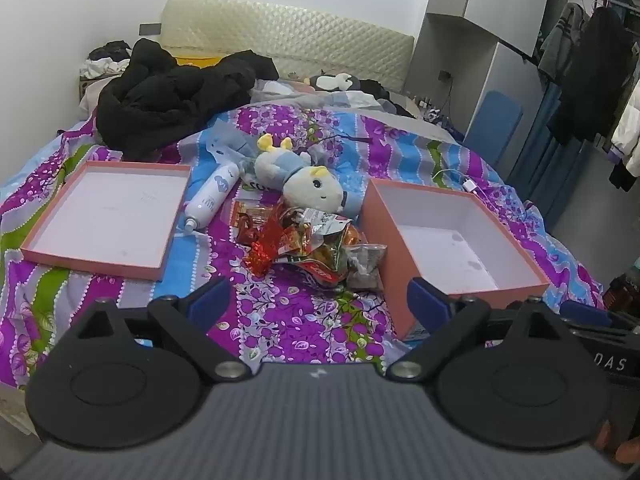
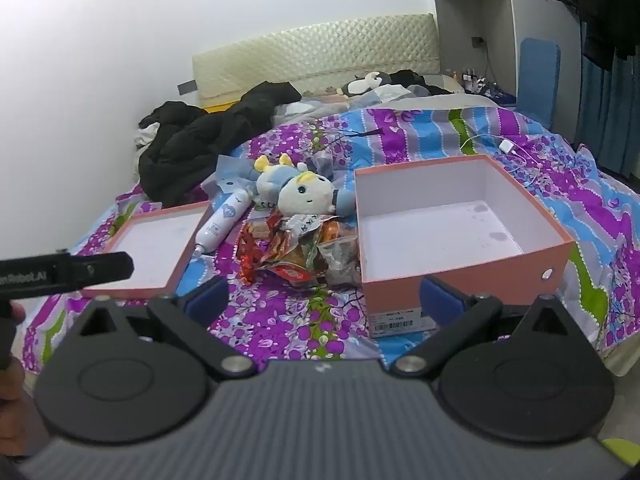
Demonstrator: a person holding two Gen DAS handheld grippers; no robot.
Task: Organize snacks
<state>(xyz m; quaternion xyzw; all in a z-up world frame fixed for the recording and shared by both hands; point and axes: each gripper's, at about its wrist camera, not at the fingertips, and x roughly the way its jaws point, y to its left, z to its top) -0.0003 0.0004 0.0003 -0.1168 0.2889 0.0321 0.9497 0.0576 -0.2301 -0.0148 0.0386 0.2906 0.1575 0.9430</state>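
Observation:
A pile of snack packets (image 1: 308, 246) (image 2: 300, 250) lies on the floral bedspread between two pink boxes. The deep pink box (image 1: 452, 240) (image 2: 460, 232) stands to its right, open and empty. The shallow pink lid (image 1: 104, 216) (image 2: 156, 248) lies to its left, also empty. My left gripper (image 1: 320, 300) is open and empty, held above the bedspread short of the pile. My right gripper (image 2: 324, 296) is open and empty, just in front of the deep box's near wall.
A plush toy (image 1: 308, 180) (image 2: 296, 192) and a white bottle (image 1: 212, 196) (image 2: 224, 220) lie just behind the snacks. Black clothing (image 1: 168, 96) is heaped toward the headboard. A white charger cable (image 2: 508, 148) lies behind the deep box. Hanging clothes (image 1: 592, 80) stand at right.

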